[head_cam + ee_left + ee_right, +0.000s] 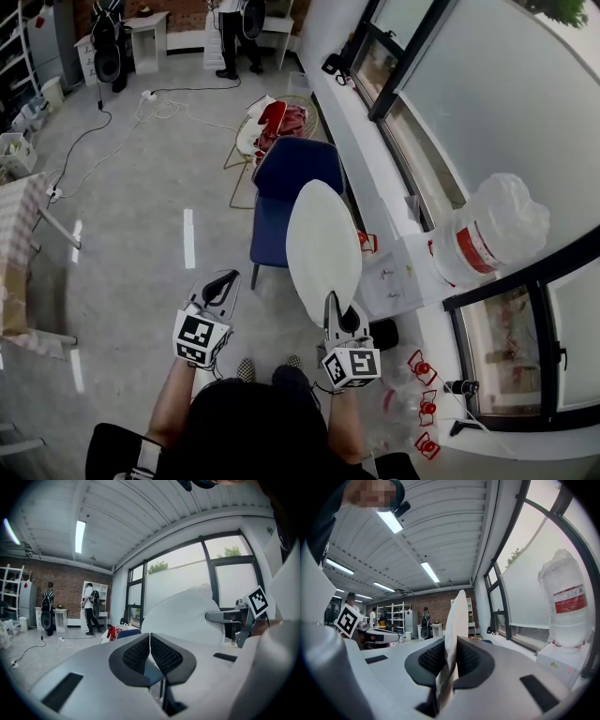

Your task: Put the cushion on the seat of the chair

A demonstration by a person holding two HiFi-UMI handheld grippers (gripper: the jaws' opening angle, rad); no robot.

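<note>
A white oval cushion [323, 249] hangs on edge in the air, clamped at its near rim by my right gripper [342, 317]. In the right gripper view the cushion [456, 620] stands upright between the pads of that gripper [449, 660]. A blue chair [286, 192] stands just beyond the cushion, its seat [269, 234] partly hidden behind it. My left gripper [222, 285] hovers over the floor to the left, shut and empty; its own view shows the jaws [150, 654] pressed together, with the cushion [185, 618] and the blue chair [129, 633] ahead.
A wire chair with red and white cloth [279, 124] stands behind the blue one. A white counter [403, 272] along the window holds a wrapped bottle [487, 234]. Red-marked items [424, 394] lie on the floor at right. A person [234, 37] stands far back by shelves.
</note>
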